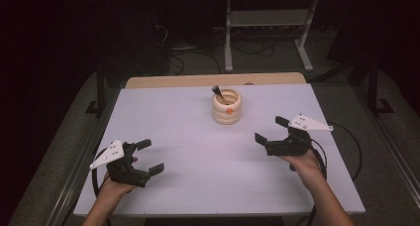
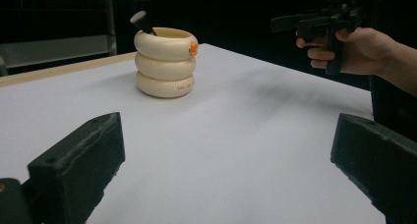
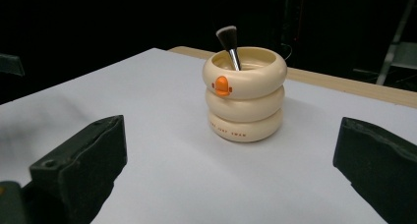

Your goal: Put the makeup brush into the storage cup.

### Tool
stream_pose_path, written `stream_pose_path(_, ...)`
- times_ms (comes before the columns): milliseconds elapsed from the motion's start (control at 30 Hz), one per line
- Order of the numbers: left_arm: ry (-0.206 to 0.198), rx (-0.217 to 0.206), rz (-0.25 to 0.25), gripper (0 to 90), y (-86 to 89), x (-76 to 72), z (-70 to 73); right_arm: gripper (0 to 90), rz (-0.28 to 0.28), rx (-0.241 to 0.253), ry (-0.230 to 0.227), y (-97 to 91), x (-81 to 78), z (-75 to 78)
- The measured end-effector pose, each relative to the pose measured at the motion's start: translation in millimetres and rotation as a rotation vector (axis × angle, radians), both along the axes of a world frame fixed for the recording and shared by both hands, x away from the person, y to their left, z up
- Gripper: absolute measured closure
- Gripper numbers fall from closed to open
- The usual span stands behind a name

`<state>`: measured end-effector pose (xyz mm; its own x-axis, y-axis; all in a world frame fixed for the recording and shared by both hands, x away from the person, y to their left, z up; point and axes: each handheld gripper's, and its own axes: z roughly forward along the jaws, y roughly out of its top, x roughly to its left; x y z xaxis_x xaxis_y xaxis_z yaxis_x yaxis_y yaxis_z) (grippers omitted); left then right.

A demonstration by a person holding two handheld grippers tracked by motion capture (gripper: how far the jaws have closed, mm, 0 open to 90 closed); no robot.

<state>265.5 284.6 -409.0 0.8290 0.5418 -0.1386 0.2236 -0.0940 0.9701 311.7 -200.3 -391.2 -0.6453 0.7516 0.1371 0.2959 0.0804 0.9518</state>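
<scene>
At centre back of the worktop (image 1: 198,176) we find:
Holder: our cream ringed pot (image 1: 227,107) stands upright, well apart from both tools.
Brush: our dark-tipped brush (image 1: 218,92) leans inside it.
Left tool (image 1: 148,157): we hold it near-left, jaws wide apart, empty.
Right tool (image 1: 270,130): near-right, jaws wide apart, empty.

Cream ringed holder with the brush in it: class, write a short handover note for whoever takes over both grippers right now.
Left gripper: open, holds nothing, near the table's front left.
Right gripper: open, holds nothing, at the right, nearer the holder.
Cream ringed holder: upright toward the far middle of the table, orange tab on its top ring.
Brush: leaning inside the holder, bristle end up above the rim.
Done: nothing gripped yet.
Left: probably close in on the holder or brush; the right gripper looks better placed.
</scene>
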Motion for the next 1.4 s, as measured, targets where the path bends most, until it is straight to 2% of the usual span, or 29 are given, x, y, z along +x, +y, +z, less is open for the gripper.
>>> stream_pose_path(467, 0.001, -0.001, -0.003, 0.0, -0.4, -0.2, 0.2, 0.0, -0.024, 0.036, -0.024, -13.1, -20.3, -11.0)
stream_pose_path(567, 0.000, -0.005, -0.002, 0.0, -0.6, -0.3, 0.2, 0.0, -0.026, 0.027, -0.032, -15.9, -23.9, -14.6)
stream_pose_path(967, 0.000, -0.001, -0.003, 0.0, -1.3, -0.5, -0.1, 0.0, -0.035, 0.046, -0.005, -26.2, -40.6, -30.0)
stream_pose_path(1167, 0.000, 0.004, -0.006, 0.0, -2.2, -0.6, -0.5, 0.0, -0.039, 0.043, -0.006, -28.1, -48.1, -32.6)
stream_pose_path(1400, 0.001, 0.010, -0.005, 0.0, -3.1, -0.8, -1.6, 0.0, -0.032, 0.004, -0.023, -26.4, -50.8, -31.8)
